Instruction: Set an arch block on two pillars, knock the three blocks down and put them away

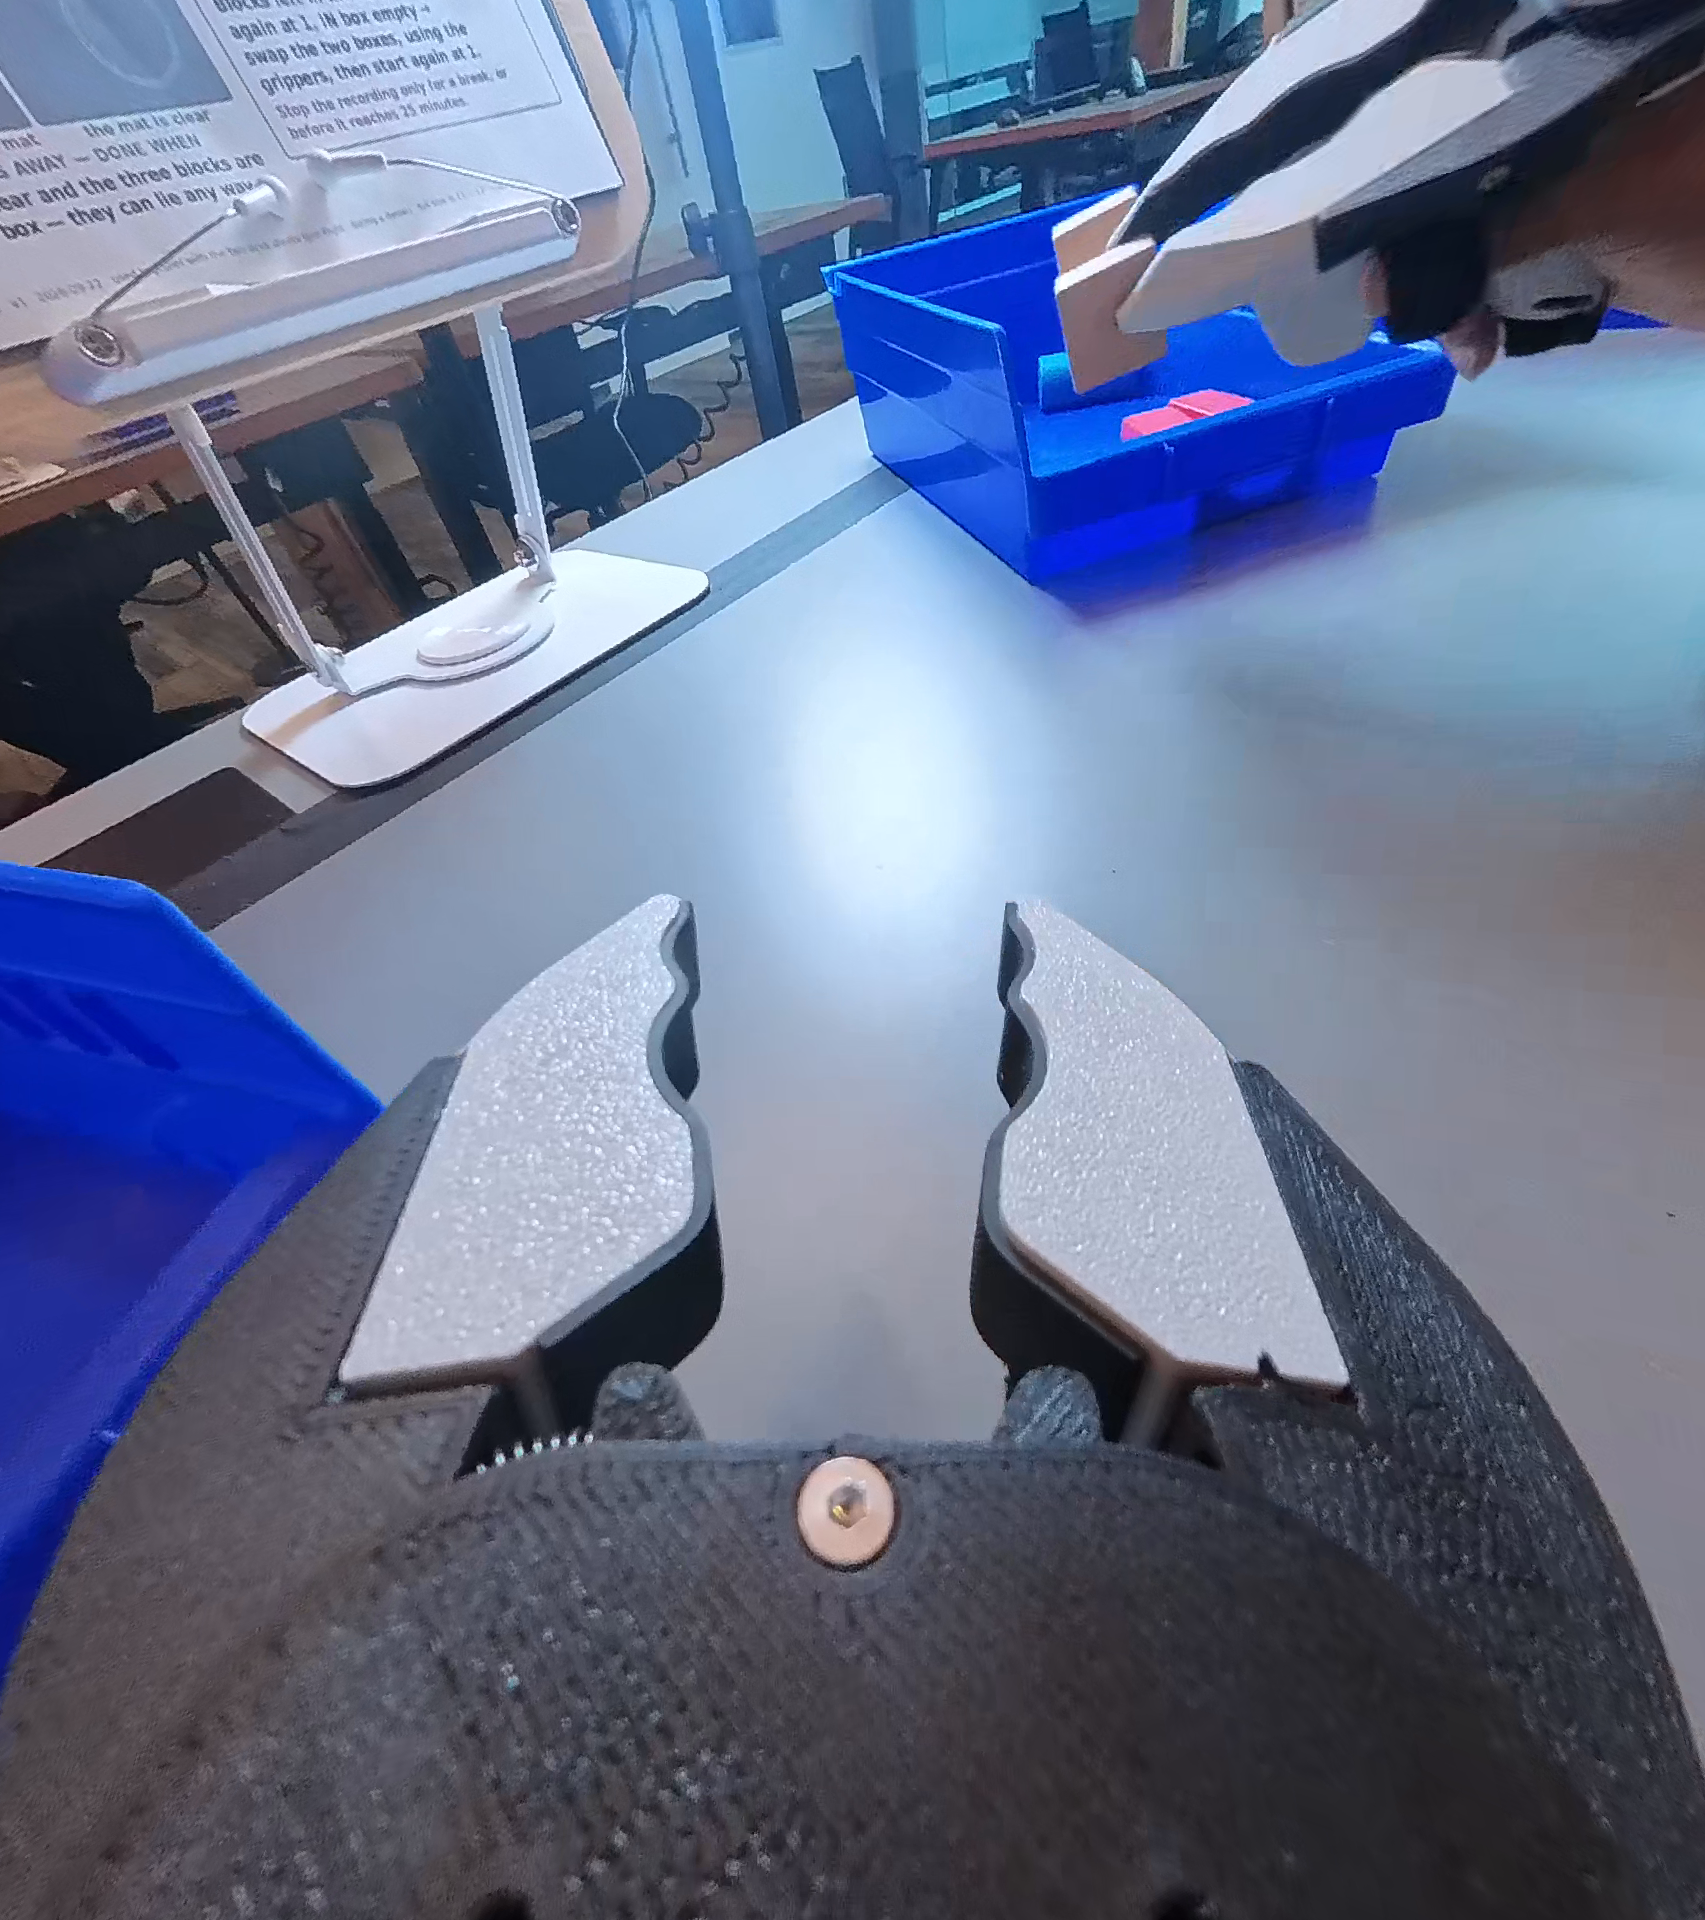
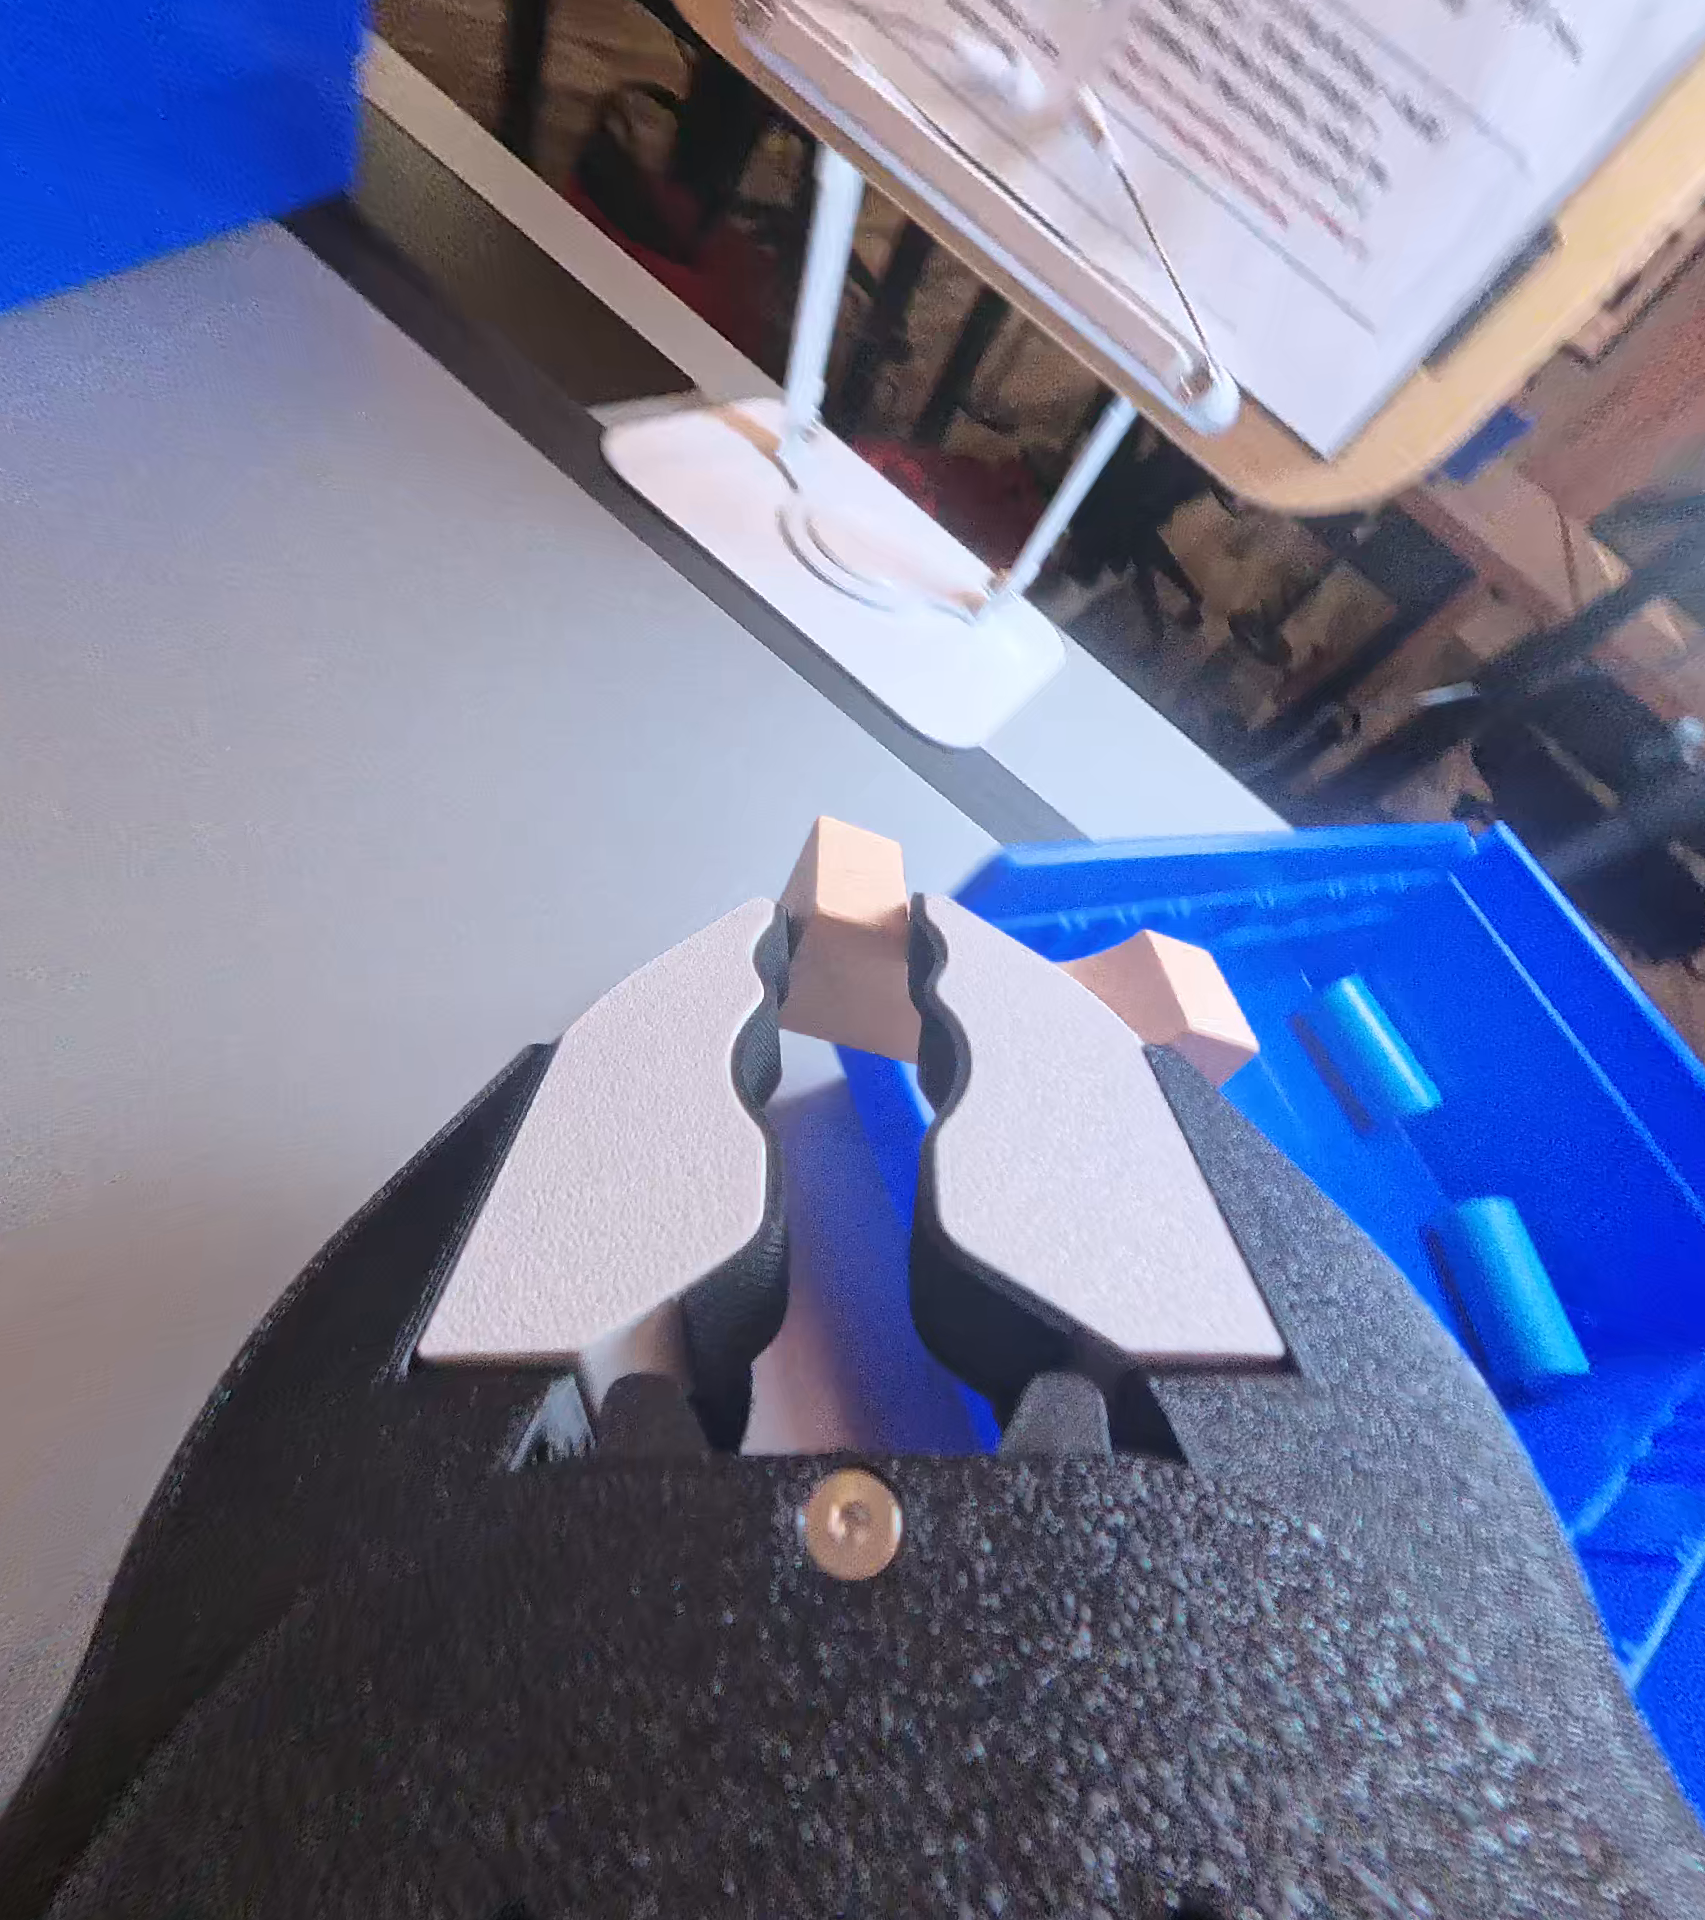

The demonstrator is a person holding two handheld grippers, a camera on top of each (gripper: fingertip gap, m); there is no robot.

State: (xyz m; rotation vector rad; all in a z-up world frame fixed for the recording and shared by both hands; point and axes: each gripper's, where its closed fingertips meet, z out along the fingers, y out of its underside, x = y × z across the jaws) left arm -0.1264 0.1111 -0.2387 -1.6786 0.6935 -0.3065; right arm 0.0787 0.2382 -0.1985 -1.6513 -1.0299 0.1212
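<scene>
Blue bin (image 1: 941, 343) (tan arch block (image 2: 853, 971)).

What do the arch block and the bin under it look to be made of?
Arch block, clamped in the right hand-held gripper: apparently bare, unfinished wood, given its pale tan matte faces and crisp sawn edges. Blue bin: likely moulded plastic, with uniform saturated colour, a slight sheen, thin walls and ribbed sides.

Printed instruction sheet (image 1: 235, 114) on a white tabletop document stand (image 1: 380, 582): black lettering in several sizes beside greyscale pictures, sharp enough to read in the left wrist view, blurred in the right wrist view (image 2: 1347, 135). No lettering can be made out on either blue bin (image 1: 1118, 457) or on the blocks.
</scene>
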